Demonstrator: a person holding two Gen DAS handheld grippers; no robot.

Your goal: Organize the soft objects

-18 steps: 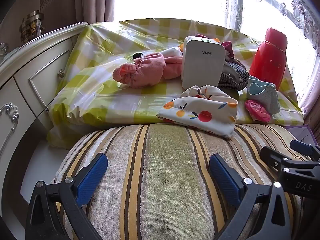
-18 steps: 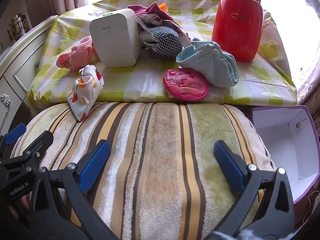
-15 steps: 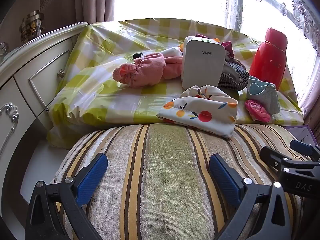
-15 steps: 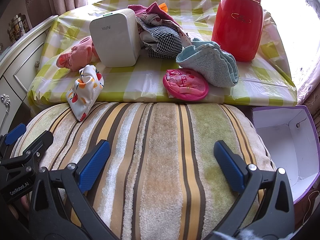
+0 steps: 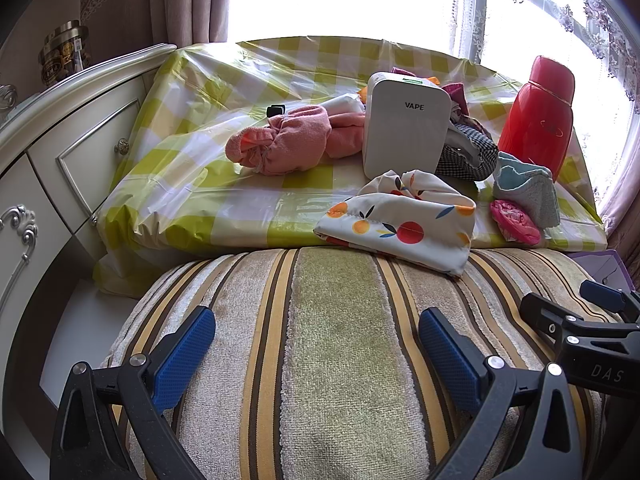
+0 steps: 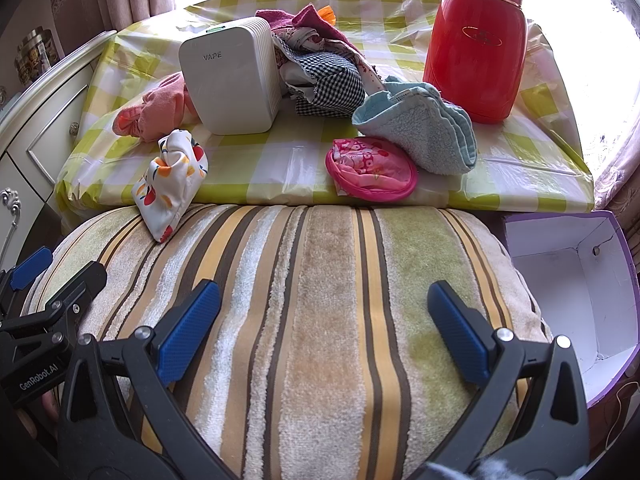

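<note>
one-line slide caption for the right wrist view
Open right gripper over a striped cushion, facing soft cloths, a white box and red flask on a checked table.

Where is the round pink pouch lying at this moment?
In the right wrist view, the round pink pouch lies on the checked tablecloth near its front edge, right of centre, just in front of the light blue towel.

A white box marked VAPE (image 6: 230, 80) stands upright on the tabletop (image 5: 200, 184) under a yellow checked cover. A red flask (image 6: 476, 40) stands to its right. An open purple carton (image 6: 576, 292) sits beside a striped cushion (image 6: 312, 320). White drawers (image 5: 60, 168) flank the left.
</note>
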